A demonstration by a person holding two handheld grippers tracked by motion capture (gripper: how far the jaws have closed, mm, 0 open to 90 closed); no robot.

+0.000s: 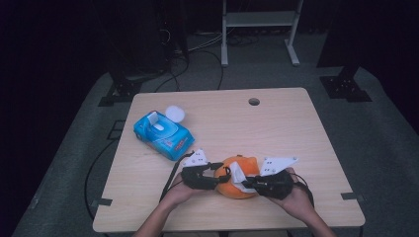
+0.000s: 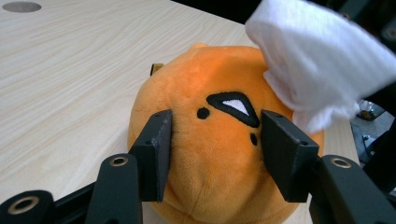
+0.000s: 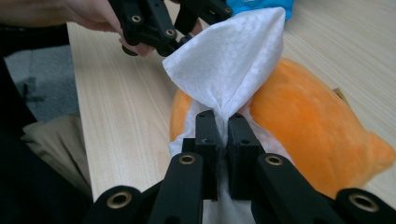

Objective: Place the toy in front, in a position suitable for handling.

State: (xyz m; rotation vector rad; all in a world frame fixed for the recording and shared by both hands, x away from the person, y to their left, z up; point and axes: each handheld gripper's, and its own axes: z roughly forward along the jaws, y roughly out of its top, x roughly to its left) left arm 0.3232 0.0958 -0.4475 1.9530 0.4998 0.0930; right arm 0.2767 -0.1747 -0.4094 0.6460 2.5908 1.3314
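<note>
Wiping the plush toy, partway through

At left, the blue soft wipes pack point(image 1: 163, 134) lies flap-open, its contents hidden. Your left gripper point(image 2: 215, 149) fingers straddle the round orange plush toy point(image 1: 237, 177) mid-tabletop point(image 1: 296, 128), half-wide, steadying it. Your right gripper point(image 3: 223, 140) fingers pinch the white wipe point(image 3: 233, 60) tight on its top; more wiping likely remains.

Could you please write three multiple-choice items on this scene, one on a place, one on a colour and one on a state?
1. Where does the blue wipes pack lie on the table?
A. beyond the left gripper
B. by the far right corner
C. on the toy

2. What colour is the plush toy?
A. green
B. orange
C. grey

3. What is the right gripper doing?
A. standing wide open
B. clamping the pack
C. pinching a white wipe

Answers: A, the high view shows it there; B, orange fabric; C, its jaws meet on the wipe.
</note>
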